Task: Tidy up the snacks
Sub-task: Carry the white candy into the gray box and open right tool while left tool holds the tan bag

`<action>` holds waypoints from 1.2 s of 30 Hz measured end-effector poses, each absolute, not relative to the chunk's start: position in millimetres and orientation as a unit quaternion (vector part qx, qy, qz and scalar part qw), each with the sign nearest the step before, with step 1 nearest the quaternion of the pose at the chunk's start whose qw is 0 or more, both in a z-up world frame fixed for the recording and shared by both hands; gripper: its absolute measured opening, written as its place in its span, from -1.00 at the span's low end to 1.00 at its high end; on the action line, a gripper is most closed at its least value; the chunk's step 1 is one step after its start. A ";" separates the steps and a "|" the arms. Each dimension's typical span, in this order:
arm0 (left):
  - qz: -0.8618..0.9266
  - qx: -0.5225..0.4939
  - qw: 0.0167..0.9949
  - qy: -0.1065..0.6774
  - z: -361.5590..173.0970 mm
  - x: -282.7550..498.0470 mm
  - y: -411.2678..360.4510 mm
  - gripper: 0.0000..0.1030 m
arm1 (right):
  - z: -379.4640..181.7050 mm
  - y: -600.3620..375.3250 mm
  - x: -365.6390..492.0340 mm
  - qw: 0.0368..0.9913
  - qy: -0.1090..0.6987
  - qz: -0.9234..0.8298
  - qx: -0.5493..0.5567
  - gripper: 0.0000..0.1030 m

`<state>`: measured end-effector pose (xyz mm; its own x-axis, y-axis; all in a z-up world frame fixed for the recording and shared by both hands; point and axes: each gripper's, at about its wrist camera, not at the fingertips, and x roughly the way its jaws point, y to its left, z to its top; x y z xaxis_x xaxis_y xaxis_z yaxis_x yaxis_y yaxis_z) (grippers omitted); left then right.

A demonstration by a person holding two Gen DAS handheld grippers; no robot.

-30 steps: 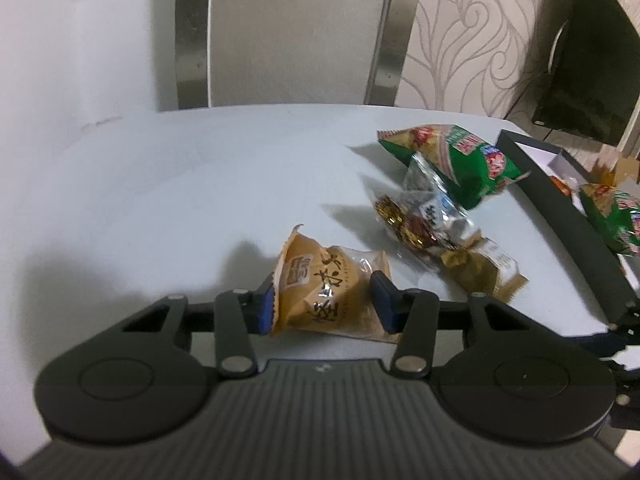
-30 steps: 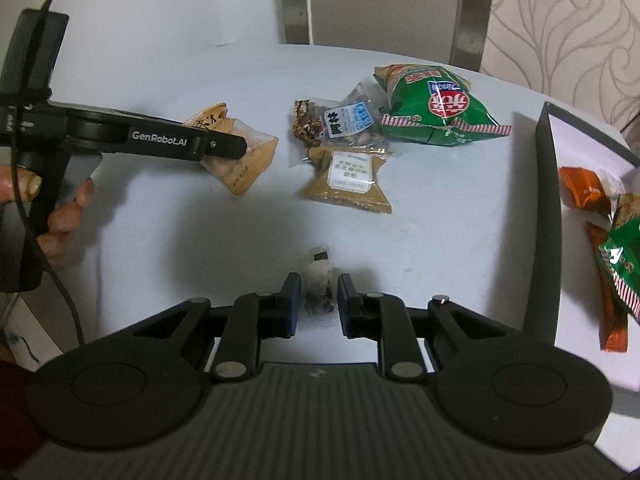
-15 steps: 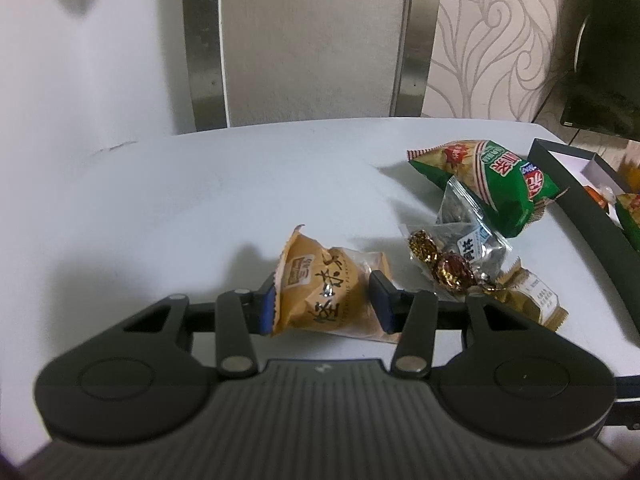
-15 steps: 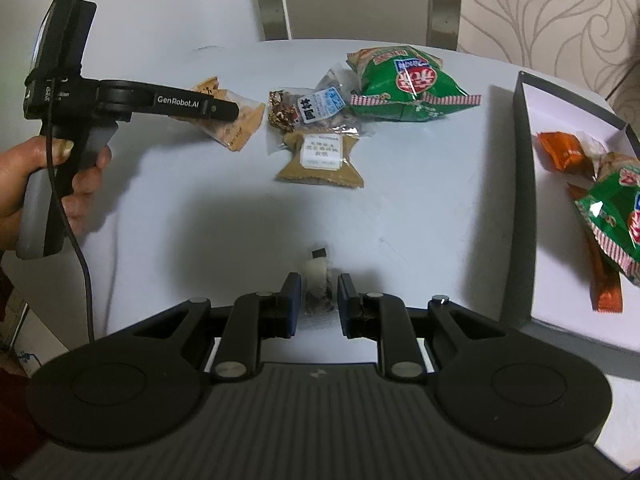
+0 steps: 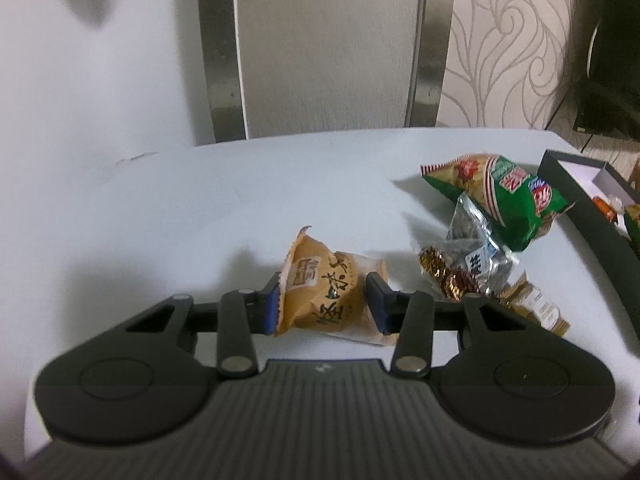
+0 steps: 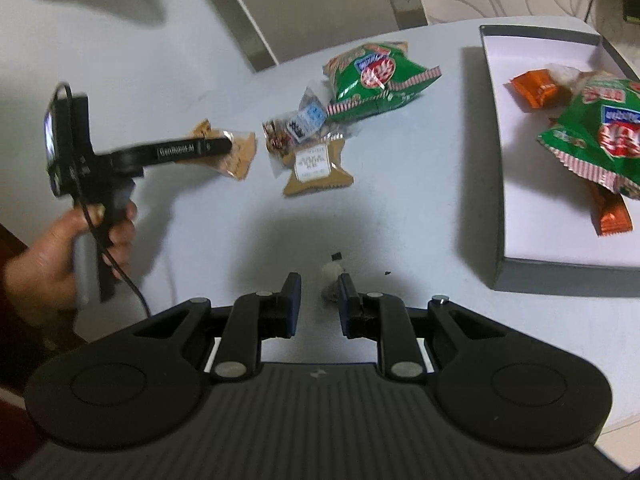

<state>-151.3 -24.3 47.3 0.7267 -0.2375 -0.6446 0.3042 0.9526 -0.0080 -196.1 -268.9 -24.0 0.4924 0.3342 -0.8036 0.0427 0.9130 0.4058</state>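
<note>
My left gripper is shut on a tan snack packet with dark Chinese lettering, held above the white table; it also shows in the right wrist view. My right gripper has its jaws apart; a small pale candy sits between them against the right finger. A green chip bag, a clear candy pack and a tan packet lie in a pile on the table.
A dark box with a white floor stands at the right, holding a green bag and orange packets. A chair back stands behind the table. The person's hand grips the left handle.
The right gripper's jaws have opened off the small candy and the view has swung toward the box. The left gripper still holds the tan packet and has turned slightly left.
</note>
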 end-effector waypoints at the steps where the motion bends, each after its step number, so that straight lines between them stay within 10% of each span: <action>1: -0.147 0.043 0.928 0.339 50.0 -152.2 -22.4 -0.12 | -21.1 -272.1 -198.4 0.843 0.492 0.086 0.199 -0.56; 21: -0.152 0.008 0.934 0.322 82.1 -188.8 -10.4 -0.17 | 1.9 -386.0 -220.9 0.868 0.453 -0.051 0.197 -0.56; 36: -0.136 0.017 0.928 0.345 59.7 -204.9 2.1 -0.20 | -38.8 -225.8 -177.9 0.866 0.480 0.132 -0.053 -0.52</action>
<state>-204.9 2.1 59.7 0.7244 -0.2411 -0.6458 0.2640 0.9624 -0.0631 -177.9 -225.8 -38.8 0.5047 0.1781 -0.8447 -0.2792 0.9596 0.0355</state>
